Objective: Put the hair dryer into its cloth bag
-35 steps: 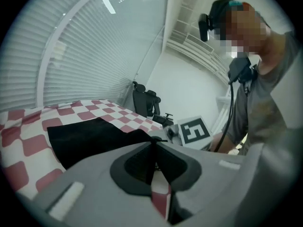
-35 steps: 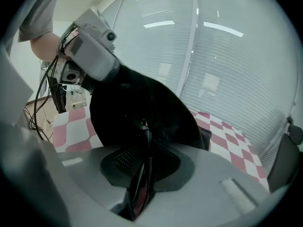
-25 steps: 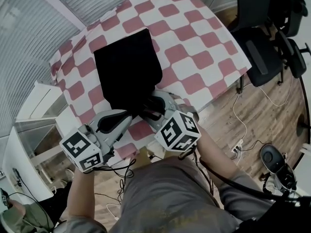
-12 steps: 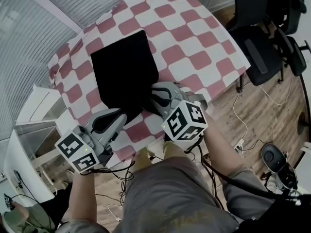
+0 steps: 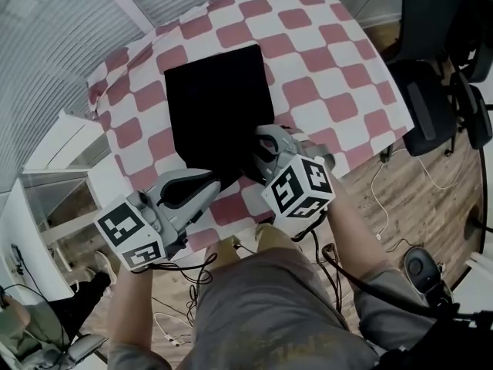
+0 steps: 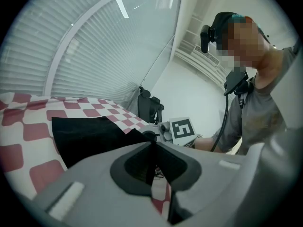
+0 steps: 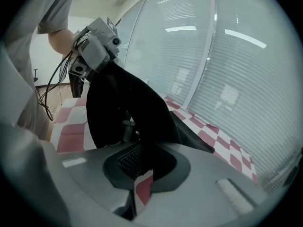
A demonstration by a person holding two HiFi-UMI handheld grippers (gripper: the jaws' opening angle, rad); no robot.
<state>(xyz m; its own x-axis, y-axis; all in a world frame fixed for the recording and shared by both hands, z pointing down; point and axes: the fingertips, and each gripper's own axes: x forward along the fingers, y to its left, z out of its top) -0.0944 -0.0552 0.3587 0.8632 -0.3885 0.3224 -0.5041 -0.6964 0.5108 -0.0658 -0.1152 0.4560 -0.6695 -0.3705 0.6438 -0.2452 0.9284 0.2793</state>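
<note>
A black cloth bag [image 5: 219, 102] lies flat on a table [image 5: 339, 75] covered with a red-and-white checked cloth, its closed end pointing away from the person and its mouth toward the table's near edge. The left gripper [image 5: 212, 185] sits at the near left corner of the bag. In the left gripper view its jaws are pressed together with a thin fold of the bag's black rim caught between them, and the rest of the bag spreads away to the left over the checks. The right gripper [image 5: 260, 146] is at the near right corner of the bag, just beside the left one, and its marker cube [image 5: 299, 193] faces up toward the head camera. In the right gripper view its jaws are also closed on black fabric, and the bag's rim rises from them in a raised fold toward the left gripper, so the mouth is held up between the two. A small grey part shows in the dark of that opening, but it is too unclear to name, and the hair dryer cannot be made out in any view. To the right of the table, black office chairs [image 5: 443, 106] stand on a wooden floor [image 5: 400, 206].
</note>
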